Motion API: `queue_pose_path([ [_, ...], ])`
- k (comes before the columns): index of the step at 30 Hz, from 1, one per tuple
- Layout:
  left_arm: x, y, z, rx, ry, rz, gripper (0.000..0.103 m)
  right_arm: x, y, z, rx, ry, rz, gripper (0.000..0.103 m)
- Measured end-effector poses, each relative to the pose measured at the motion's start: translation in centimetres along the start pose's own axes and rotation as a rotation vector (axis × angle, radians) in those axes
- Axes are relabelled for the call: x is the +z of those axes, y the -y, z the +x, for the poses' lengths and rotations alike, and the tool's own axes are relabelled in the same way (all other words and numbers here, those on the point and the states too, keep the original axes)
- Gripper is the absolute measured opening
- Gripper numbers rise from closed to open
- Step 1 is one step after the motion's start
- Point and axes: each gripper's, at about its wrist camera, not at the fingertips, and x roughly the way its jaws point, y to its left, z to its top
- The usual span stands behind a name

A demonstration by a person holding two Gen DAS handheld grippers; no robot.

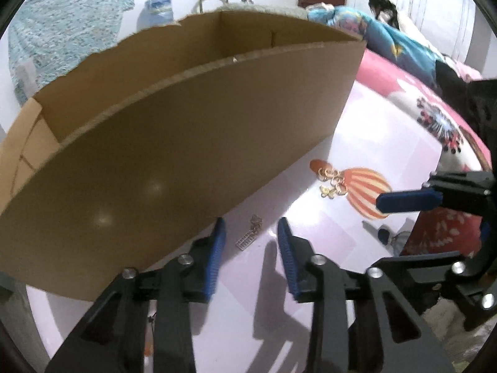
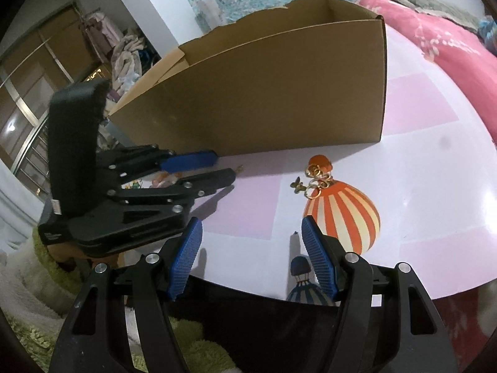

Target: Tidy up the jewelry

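Presently we found the cardboard box [image 1: 174, 143] standing on the table [image 1: 357, 124], and took it as our landmark. Just in front of its near wall lay a small silver piece [image 1: 251, 233], apparently a chain or clasp strip, flat on the glossy top. The left gripper [image 1: 251, 248] hung over it with fingers parted and nothing pinched; whether a pad touched the piece we could not tell. Off the box's near right corner lay a cluster of gold earrings [image 2: 313, 178], one butterfly-shaped, on the printed balloon. The right gripper [image 2: 251, 255] stood nearer the table edge, spread wide and empty. We judged all pieces very light, thin, rigid in their links yet limp overall, and apt to skate on the slick surface; a low pinch across the silver strip's middle seemed soundest.
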Motion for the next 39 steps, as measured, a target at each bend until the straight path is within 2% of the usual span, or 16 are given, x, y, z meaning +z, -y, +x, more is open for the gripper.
queue_pose_path([
  [4, -0.2, 0.3, 0.5, 0.014, -0.018, 0.030, 0.019, -0.3, 0.3, -0.2, 0.001, 0.005, 0.010, 0.062],
  [9, -0.2, 0.9, 0.4, 0.010, -0.035, 0.078, 0.006, -0.1, 0.6, -0.3, 0.003, 0.012, 0.023, 0.062],
  [13, -0.4, 1.5, 0.3, 0.025, -0.034, 0.102, 0.005, -0.2, 1.0, -0.4, 0.001, 0.017, 0.027, 0.061],
  [19, -1.1, 1.4, -0.4, 0.028, -0.036, 0.061, 0.005, -0.4, 1.2, -1.0, -0.006, 0.027, 0.025, 0.061],
  [22, -1.6, 1.3, -1.0, 0.038, -0.034, 0.040, 0.005, -0.2, 1.2, -1.0, -0.013, 0.037, 0.023, 0.055],
  [27, -2.4, 0.7, -1.5, 0.055, -0.039, -0.017, 0.005, -0.2, 1.5, -0.7, -0.027, 0.032, 0.030, 0.035],
  [33, -2.9, 0.1, -1.6, 0.045, -0.037, -0.055, 0.005, 0.2, 1.3, -0.1, -0.051, 0.024, 0.022, 0.023],
  [39, -3.0, -0.2, -1.6, 0.034, -0.032, -0.060, 0.005, 0.7, 1.1, 0.4, -0.064, 0.022, -0.009, 0.021],
])
